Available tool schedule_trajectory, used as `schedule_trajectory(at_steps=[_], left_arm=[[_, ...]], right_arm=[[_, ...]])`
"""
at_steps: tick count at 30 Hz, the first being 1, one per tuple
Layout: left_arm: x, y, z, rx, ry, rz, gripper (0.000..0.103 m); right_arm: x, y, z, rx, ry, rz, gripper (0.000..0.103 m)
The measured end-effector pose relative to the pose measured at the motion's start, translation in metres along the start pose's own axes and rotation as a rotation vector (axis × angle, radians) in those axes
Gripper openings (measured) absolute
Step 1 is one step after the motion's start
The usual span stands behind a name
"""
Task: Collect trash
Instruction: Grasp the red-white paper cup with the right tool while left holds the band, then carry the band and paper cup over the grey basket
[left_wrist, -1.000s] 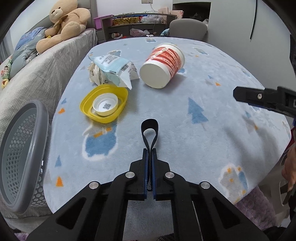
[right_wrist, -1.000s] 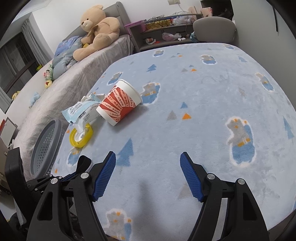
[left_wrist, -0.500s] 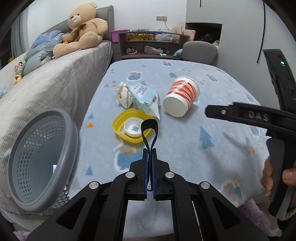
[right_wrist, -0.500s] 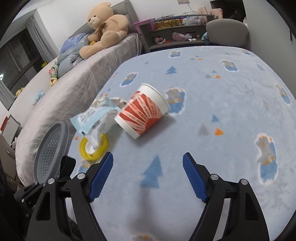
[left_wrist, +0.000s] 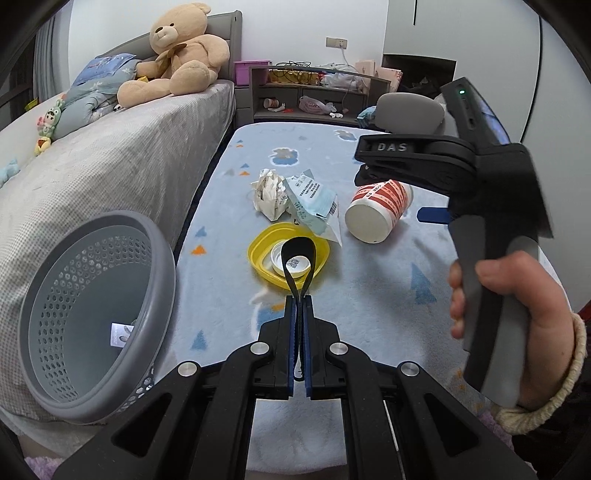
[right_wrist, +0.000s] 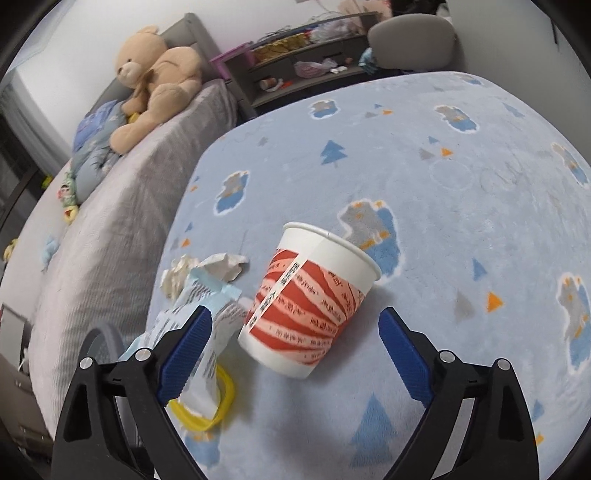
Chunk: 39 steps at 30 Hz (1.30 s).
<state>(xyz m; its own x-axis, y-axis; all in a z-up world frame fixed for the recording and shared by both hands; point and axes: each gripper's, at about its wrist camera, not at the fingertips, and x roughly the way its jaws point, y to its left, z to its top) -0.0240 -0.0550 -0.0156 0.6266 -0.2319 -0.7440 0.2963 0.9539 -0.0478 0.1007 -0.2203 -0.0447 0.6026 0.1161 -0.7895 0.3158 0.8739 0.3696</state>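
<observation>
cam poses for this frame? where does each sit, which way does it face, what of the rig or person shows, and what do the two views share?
Left wrist: on the left gripper, angled down over the blanket toward the gray basket and trash; shows its shut fingers on a black strap, plus the right gripper held in a hand.
Right wrist: on the right gripper, angled down at the paper cup; shows its own open fingers, which have just been opening.
Shared: cup, wrapper, yellow lid, teddy bear.

"DAS" in raised letters on your right gripper (left_wrist: 397, 192) arm, red characters on the paper cup (right_wrist: 308, 308) between its fingers too blurred to read, wrapper (left_wrist: 312, 199) print illegible.
</observation>
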Motion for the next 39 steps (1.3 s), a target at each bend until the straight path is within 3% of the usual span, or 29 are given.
schedule_trajectory(at_steps=[6, 8, 10, 18, 31, 39], left_arm=[[0.0, 0.005, -0.001, -0.011, 0.006, -0.003, 0.004], [0.0, 0.006, -0.001, -0.012, 0.006, -0.003, 0.004], [0.0, 0.006, -0.001, -0.012, 0.006, -0.003, 0.004], [0.0, 0.006, -0.002, -0.013, 0.009, -0.002, 0.004], [0.001, 0.007, -0.004, -0.017, 0.019, 0.013, 0.004], [-0.01, 0.033, 0.0, -0.073, 0.01, 0.051, 0.004]], right_arm=[[0.025, -0.006, 0.002, 0.045, 0.062, -0.025, 0.09], [0.028, -0.008, 0.0, 0.043, 0.066, -0.015, 0.085], [0.028, -0.009, -0.001, 0.029, 0.077, 0.015, 0.071], [0.007, -0.01, -0.008, -0.047, 0.041, 0.031, 0.063], [-0.039, -0.027, -0.029, -0.139, -0.001, 0.042, 0.063], [-0.061, -0.01, -0.045, -0.218, -0.005, 0.09, 0.063]])
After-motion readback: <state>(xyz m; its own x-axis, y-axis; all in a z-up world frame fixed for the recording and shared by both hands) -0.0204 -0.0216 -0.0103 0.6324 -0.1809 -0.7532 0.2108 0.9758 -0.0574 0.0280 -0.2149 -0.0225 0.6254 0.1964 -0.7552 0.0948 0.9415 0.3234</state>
